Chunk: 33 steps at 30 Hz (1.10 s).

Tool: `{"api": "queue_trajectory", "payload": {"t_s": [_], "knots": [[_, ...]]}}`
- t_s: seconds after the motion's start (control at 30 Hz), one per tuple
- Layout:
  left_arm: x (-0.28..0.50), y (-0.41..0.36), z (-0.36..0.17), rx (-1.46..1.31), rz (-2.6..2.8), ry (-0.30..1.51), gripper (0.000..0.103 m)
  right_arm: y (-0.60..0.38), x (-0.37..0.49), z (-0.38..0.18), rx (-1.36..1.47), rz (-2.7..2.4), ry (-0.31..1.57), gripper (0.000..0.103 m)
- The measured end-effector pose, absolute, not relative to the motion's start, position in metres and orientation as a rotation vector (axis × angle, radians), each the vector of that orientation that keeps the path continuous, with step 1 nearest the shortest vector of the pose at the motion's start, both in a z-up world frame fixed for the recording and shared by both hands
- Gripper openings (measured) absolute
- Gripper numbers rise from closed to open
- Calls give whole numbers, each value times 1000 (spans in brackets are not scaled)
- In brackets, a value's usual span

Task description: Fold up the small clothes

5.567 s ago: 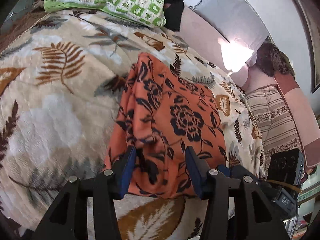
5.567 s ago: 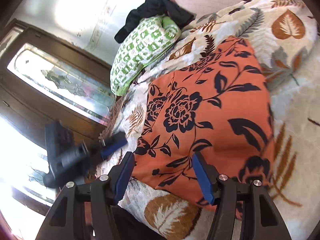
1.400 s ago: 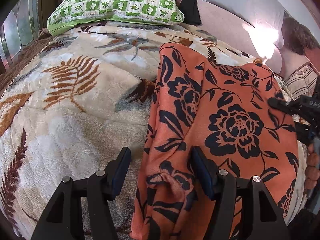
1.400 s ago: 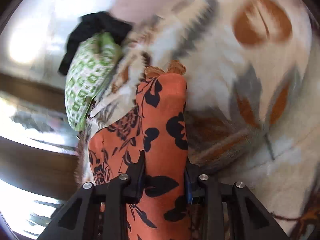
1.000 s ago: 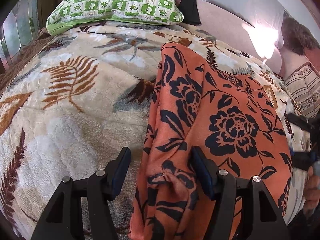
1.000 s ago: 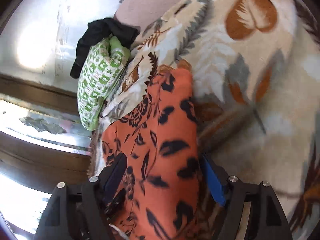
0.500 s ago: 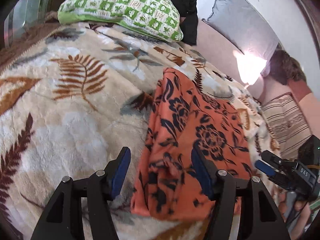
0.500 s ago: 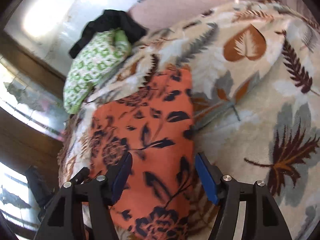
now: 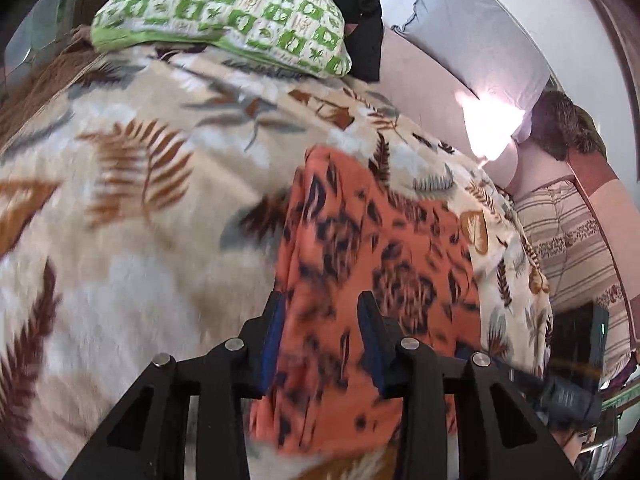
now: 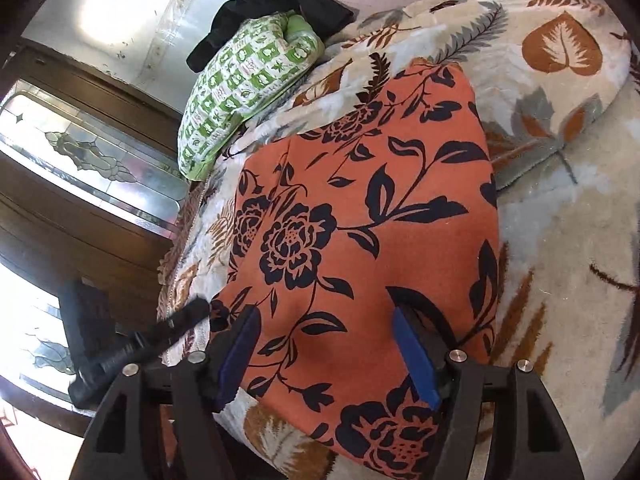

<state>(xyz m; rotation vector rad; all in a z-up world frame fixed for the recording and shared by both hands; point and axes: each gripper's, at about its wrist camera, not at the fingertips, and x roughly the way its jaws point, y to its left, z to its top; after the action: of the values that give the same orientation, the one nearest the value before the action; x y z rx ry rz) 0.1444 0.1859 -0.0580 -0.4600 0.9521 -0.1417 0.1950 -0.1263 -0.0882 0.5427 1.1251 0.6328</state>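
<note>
An orange cloth with black flowers (image 9: 380,260) lies folded flat on the leaf-patterned blanket (image 9: 120,200). My left gripper (image 9: 322,300) hovers over the cloth's near left part. Its jaws are closing, the cloth shows between them, and the blurred picture shows no pinch or lift. In the right wrist view the same cloth (image 10: 360,220) fills the middle. My right gripper (image 10: 325,314) stands over its near edge with jaws wide and opening, and the pads are clear of the fabric. The left gripper (image 10: 200,306) shows there as a dark bar at the cloth's left corner.
A green checked pillow (image 9: 224,12) with a black garment (image 9: 360,20) behind it lies at the head of the bed. A grey pillow (image 9: 472,40) and a striped cushion (image 9: 568,240) sit to the right. A wooden frame with patterned glass (image 10: 80,160) borders the bed's left side.
The right gripper let go of the folded cloth edge, drew back to the near edge and rolled. The left gripper rose and pulled back, and its jaws narrowed. The cloth stays flat.
</note>
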Motion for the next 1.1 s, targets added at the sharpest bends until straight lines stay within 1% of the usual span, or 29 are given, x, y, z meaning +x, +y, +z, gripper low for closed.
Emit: {"api": "queue_trajectory", "payload": {"t_s": [0.07,0.13,0.17,0.2,0.3,0.33,0.4,0.47,0.5,0.53,0.57,0.6,0.67,0.7,0.73,0.8,0.87,0.97,1.1], "knots": [[175,188,-67,-468,-157,976,38,-129,194,-88,538,646,1122,72],[208,189,-93,-467,-124,1075,25,-126,194,-89,545,654,1120,72],[219,192,-109,-483,-113,1127,25,-128,194,-90,551,659,1121,72],[222,195,-114,-519,-119,1135,25,-127,195,-91,559,667,1120,72],[219,195,-90,-512,-164,1056,25,-130,195,-93,566,684,1121,72],[220,194,-80,-508,-174,1035,26,-131,195,-94,571,688,1121,72],[227,195,-69,-510,-192,1010,39,-132,196,-97,583,693,1122,72],[242,194,-70,-456,-164,998,41,-133,196,-98,589,697,1117,72],[254,192,-77,-444,-159,1032,32,-134,195,-98,593,697,1115,72],[267,193,-90,-456,-160,1078,18,-134,195,-99,592,699,1113,72],[274,196,-102,-481,-144,1121,14,-135,195,-99,590,702,1112,72],[276,201,-108,-541,-140,1127,14,-135,195,-99,593,707,1110,72],[269,206,-102,-581,-139,1094,14,-137,195,-100,599,715,1112,72],[261,206,-94,-572,-130,1064,16,-137,194,-100,603,718,1110,72],[252,206,-87,-555,-109,1039,21,-138,194,-101,606,719,1111,72],[230,210,-71,-548,-90,994,54,-140,194,-100,616,716,1111,72],[204,214,-59,-545,-80,950,66,-142,192,-98,619,711,1112,72],[167,215,-51,-505,-74,922,66,-144,187,-93,630,705,1109,74],[121,192,-48,-410,-48,919,66,-147,175,-84,662,714,1113,75]]}}
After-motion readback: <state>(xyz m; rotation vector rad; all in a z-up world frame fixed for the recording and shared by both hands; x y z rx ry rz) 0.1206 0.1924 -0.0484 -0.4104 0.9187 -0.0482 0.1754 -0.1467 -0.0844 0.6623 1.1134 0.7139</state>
